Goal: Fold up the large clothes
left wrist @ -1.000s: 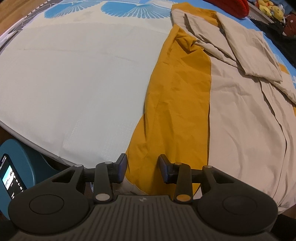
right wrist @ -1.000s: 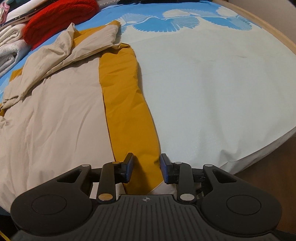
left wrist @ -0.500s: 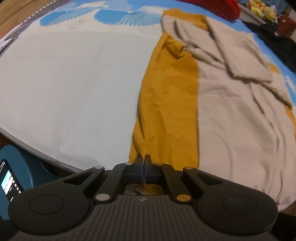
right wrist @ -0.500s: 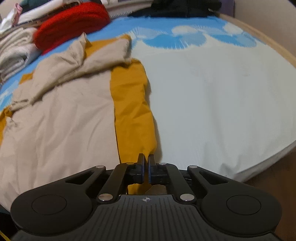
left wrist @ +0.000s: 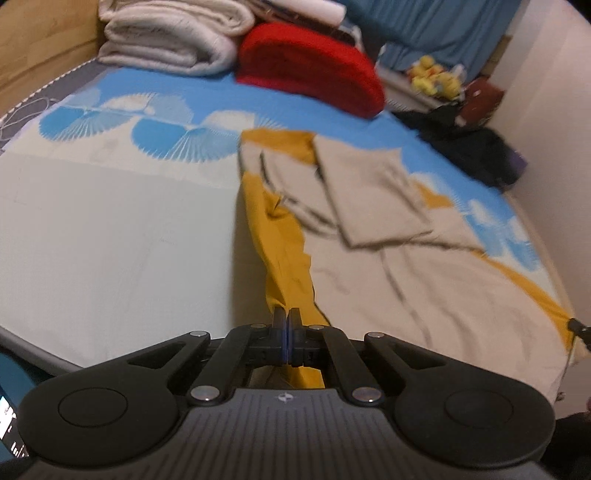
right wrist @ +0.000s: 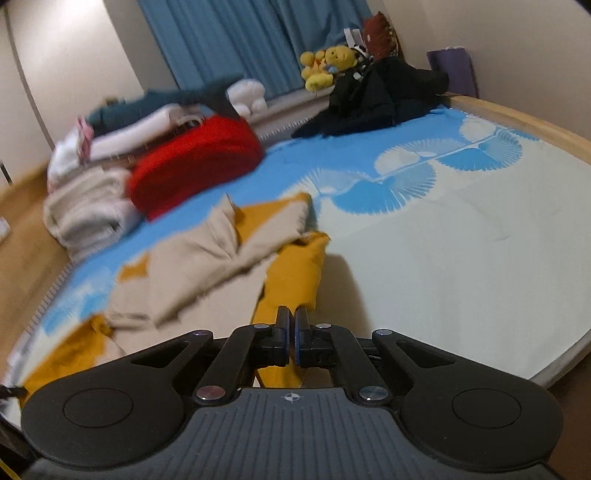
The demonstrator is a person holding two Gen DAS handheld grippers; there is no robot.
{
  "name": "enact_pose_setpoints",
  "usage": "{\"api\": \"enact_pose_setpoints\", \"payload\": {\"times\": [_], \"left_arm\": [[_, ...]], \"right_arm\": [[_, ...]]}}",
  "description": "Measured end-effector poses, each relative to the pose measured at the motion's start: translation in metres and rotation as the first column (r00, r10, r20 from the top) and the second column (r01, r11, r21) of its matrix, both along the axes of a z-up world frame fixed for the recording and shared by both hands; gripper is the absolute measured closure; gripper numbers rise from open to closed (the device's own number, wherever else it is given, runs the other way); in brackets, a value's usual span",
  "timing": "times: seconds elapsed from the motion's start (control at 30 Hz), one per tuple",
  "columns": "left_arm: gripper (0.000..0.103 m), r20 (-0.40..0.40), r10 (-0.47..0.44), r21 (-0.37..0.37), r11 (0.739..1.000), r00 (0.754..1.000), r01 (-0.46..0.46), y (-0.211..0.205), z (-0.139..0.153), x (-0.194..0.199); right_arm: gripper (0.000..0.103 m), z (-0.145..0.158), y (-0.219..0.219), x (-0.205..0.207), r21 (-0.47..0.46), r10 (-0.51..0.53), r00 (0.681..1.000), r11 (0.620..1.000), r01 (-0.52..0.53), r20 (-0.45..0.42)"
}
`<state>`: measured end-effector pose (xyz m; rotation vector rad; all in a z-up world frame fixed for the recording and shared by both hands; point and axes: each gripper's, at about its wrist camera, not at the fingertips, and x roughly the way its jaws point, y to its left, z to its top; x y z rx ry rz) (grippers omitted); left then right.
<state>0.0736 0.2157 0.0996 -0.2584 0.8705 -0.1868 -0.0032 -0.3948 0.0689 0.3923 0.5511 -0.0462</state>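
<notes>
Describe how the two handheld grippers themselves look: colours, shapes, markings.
The left gripper and right gripper look alike: black linkage arms with silver rivets, round black discs at each side, and a grey ribbed body bearing a small crosshair mark. The jaws are black with blue inner faces. No cables or sleeves show.

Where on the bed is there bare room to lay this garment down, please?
The pale sheet is bare between the yellow and beige garment and the bed's outer edge, below the blue fan print. The far end is crowded: red blanket, folded towels, black clothes.
</notes>
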Motion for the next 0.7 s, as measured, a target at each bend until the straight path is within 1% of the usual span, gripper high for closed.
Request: {"api": "enact_pose_setpoints", "payload": {"times": [0.17,0.27,0.33,0.4,0.47,0.53,0.57,0.63,0.7], "left_arm": [[0.103,0.016,-0.034,-0.101,0.994,0.999,0.035,0.021,0.027,-0.022],[0.103,0.026,-0.053,-0.16,0.985,0.998,0.057,0.035,0.039,-0.037],[0.103,0.025,-0.059,-0.187,0.98,0.998,0.063,0.041,0.043,-0.038],[0.103,0.014,-0.059,-0.215,0.975,0.998,0.06,0.045,0.042,-0.029],[0.103,0.012,-0.056,-0.237,0.97,0.998,0.057,0.048,0.037,-0.009],[0.103,-0.011,-0.029,-0.253,0.967,1.0,0.025,0.051,0.025,0.026],[0.103,-0.028,-0.011,-0.271,0.963,1.0,0.003,0.052,0.017,0.046],[0.103,-0.07,0.031,-0.309,0.95,0.997,-0.051,0.056,-0.003,0.096],[0.103,-0.119,0.067,-0.341,0.934,0.991,-0.104,0.059,-0.026,0.149]], "right_arm": [[0.103,0.023,-0.011,-0.022,0.058,0.003,1.0,0.998,-0.003,0.014],[0.103,0.037,-0.017,-0.043,0.068,0.002,0.999,0.998,-0.004,0.032],[0.103,0.044,-0.02,-0.054,0.07,0.002,0.999,0.998,-0.005,0.041],[0.103,0.048,-0.027,-0.055,0.087,-0.007,0.999,0.996,0.004,0.038],[0.103,0.047,-0.034,-0.045,0.115,-0.016,1.0,0.993,0.013,0.024],[0.103,0.044,-0.039,-0.023,0.133,-0.016,1.0,0.991,0.014,0.017],[0.103,0.044,-0.039,-0.008,0.126,-0.013,1.0,0.992,0.011,0.013],[0.103,0.041,-0.039,0.031,0.111,-0.002,1.0,0.994,0.002,0.002],[0.103,0.035,-0.043,0.078,0.119,-0.004,1.0,0.993,0.006,-0.017]]}}
